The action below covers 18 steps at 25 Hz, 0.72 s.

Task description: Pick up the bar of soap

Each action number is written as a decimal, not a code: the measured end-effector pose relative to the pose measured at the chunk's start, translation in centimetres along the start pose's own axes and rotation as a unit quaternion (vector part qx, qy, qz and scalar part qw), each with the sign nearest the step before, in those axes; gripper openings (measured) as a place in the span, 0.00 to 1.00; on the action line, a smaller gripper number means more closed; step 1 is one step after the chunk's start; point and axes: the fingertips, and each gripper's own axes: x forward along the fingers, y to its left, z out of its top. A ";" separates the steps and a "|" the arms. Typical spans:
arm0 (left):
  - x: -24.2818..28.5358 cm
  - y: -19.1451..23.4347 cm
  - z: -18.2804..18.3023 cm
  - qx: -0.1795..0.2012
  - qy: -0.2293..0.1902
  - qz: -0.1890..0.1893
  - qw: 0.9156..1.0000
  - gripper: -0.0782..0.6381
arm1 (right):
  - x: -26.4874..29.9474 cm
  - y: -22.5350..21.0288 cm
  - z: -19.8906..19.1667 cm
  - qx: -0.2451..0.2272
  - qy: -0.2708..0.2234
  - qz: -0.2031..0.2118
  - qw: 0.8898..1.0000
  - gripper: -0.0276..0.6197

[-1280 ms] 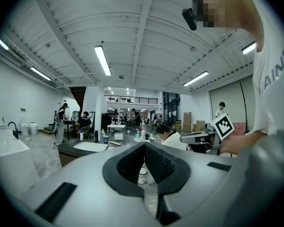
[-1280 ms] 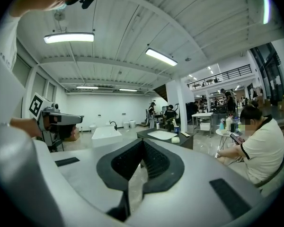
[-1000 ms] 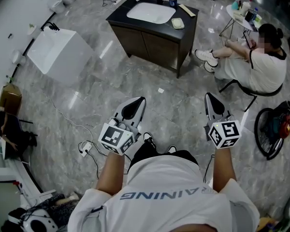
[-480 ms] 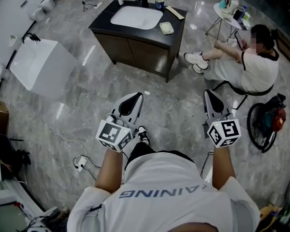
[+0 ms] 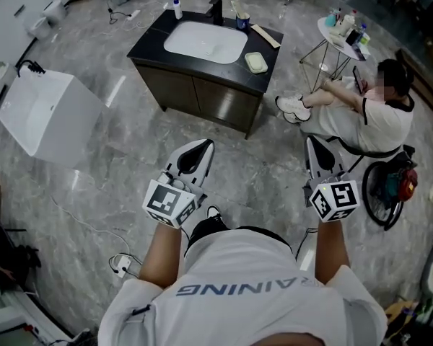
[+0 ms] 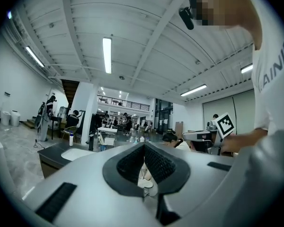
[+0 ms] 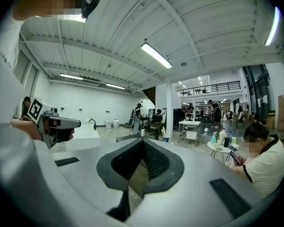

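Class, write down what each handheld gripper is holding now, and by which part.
Nothing is held. The left gripper and right gripper are both shut and empty; the pale green bar of soap lies untouched on the black vanity counter.

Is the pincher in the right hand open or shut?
Shut. The right gripper has its jaws touching at the tips, nothing between them.

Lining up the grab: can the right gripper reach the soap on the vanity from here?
Probably not yet: the right gripper, jaws shut, is a stretch of floor short of the vanity. The soap lies uncovered.
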 end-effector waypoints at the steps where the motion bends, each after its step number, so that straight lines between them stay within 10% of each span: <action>1: 0.0 1.2 -0.1 -0.001 0.002 -0.001 1.000 0.12 | 1.1 0.3 0.2 -0.002 0.000 -0.004 1.000 0.06; 18: 3.1 13.1 0.1 0.003 0.009 -0.005 1.000 0.12 | 13.6 2.7 1.4 -0.002 -0.001 -0.008 1.000 0.06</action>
